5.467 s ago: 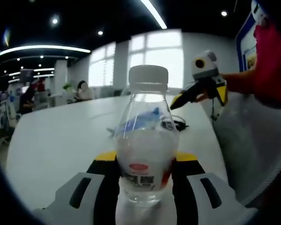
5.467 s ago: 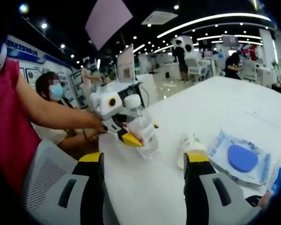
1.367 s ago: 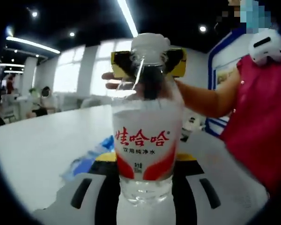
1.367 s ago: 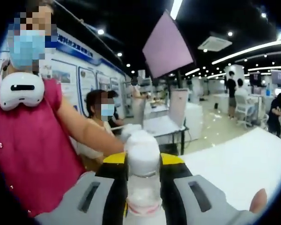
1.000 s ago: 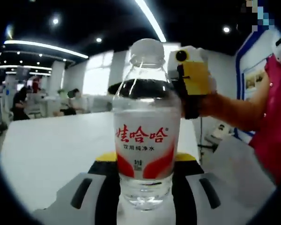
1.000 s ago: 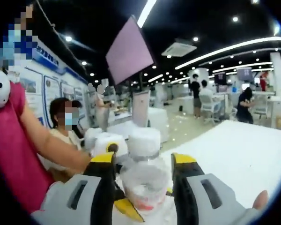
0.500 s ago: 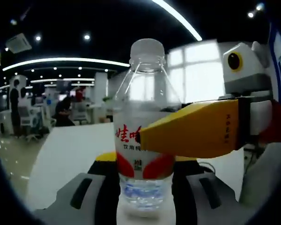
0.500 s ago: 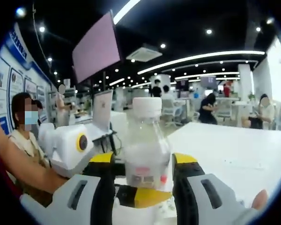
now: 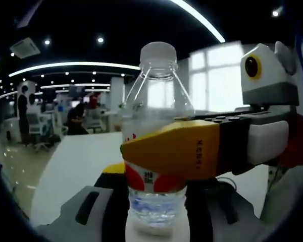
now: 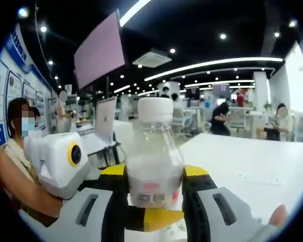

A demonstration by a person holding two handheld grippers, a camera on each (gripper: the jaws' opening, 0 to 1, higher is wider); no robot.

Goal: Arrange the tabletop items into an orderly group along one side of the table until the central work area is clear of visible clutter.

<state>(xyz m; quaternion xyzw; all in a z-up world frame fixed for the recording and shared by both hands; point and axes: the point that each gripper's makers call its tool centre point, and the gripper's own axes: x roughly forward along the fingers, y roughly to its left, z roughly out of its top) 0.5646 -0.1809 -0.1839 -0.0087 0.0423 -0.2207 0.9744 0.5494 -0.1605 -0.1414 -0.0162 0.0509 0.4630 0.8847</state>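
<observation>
the left claw [image 9: 155, 194] is clamped on the lower body of a clear water bottle [image 9: 156, 146], which stands upright between its jaws with its white cap on top. in the right gripper view the right claw [image 10: 154, 189] also grips the bottle [image 10: 155, 161], its jaws pressed against both flanks of the body. in the left gripper view the right claw's yellow jaw lies across the front of the bottle's red label. beyond the bottle the white table [image 10: 252, 161] stretches away. left of the bottle in the right gripper view, a masked person [image 10: 20, 131] sits.
</observation>
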